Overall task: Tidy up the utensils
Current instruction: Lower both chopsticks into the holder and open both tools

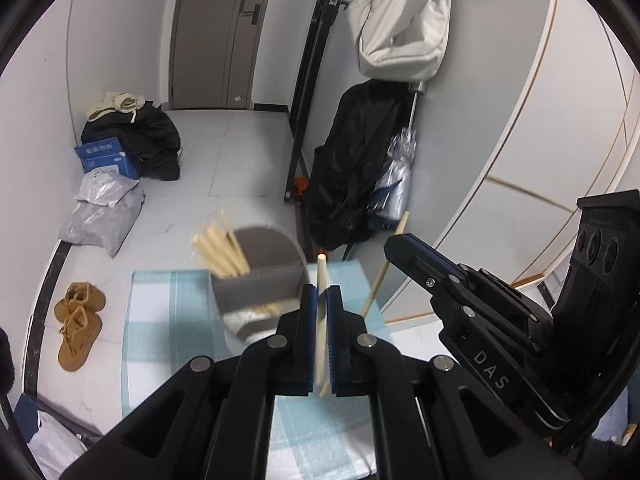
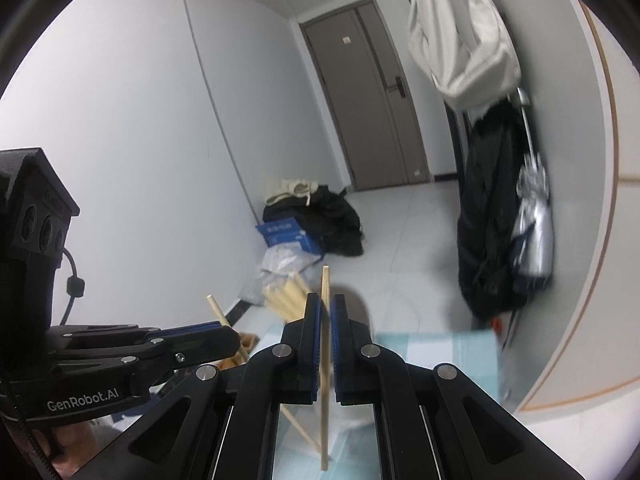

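L gripper (image 1: 322,300): clenched on one chopstick (image 1: 321,320), held near-upright, prob. for dropping tip-first into holder (image 1: 260,280). R gripper (image 2: 326,308): clenched on second stick (image 2: 325,360), same reason. Holder: grey, on checked cloth (image 1: 168,320), below and ahead of both grippers; bundle of sticks (image 1: 220,246) already leans inside. Hidden: holder base behind L jaws; stick lower ends blurred; person's hands out of frame.

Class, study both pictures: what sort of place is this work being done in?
Probably a home entrance hallway: a door at the end, coats and an umbrella hanging by the wall, and shoes on the tiled floor.
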Demonstrator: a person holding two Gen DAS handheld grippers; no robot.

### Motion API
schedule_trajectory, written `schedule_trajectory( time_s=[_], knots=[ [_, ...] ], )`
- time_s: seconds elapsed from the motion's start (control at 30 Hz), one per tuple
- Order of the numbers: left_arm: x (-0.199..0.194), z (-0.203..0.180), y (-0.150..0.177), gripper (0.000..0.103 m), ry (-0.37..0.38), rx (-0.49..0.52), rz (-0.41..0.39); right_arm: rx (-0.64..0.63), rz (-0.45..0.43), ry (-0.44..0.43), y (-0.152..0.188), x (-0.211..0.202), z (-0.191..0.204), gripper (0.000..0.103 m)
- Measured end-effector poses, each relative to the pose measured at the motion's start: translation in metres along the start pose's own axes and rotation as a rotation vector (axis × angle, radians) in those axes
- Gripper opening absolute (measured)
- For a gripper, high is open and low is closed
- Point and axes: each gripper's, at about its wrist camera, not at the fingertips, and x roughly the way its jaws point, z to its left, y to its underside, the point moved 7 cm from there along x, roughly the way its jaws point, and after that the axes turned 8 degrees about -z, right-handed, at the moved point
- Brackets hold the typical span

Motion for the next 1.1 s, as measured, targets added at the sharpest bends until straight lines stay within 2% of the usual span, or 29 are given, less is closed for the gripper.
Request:
schedule_trajectory(
  time_s=[0.3,0.57,0.83,1.1],
  knots=[
    [0.008,0.014,-0.05,0.001,0.001,-0.013,-0.035,-0.046,-0.055,-0.017,-0.063,0.031,0.001,0.004],
    [0.026,0.05,-0.075,0.001,-0.015,-0.077,-0.068,-0.059,-0.071,-0.03,-0.091,0.076,-0.001,0.004],
    [0.05,0.074,-0.081,0.001,0.004,-0.118,-0.064,-0.118,-0.041,-0.022,-0.089,0.117,0.003,0.004],
    [0.062,0.082,-0.062,0.001,0.035,-0.115,-0.014,-0.168,0.018,-0.045,-0.054,0.14,0.004,0.004]
  ],
)
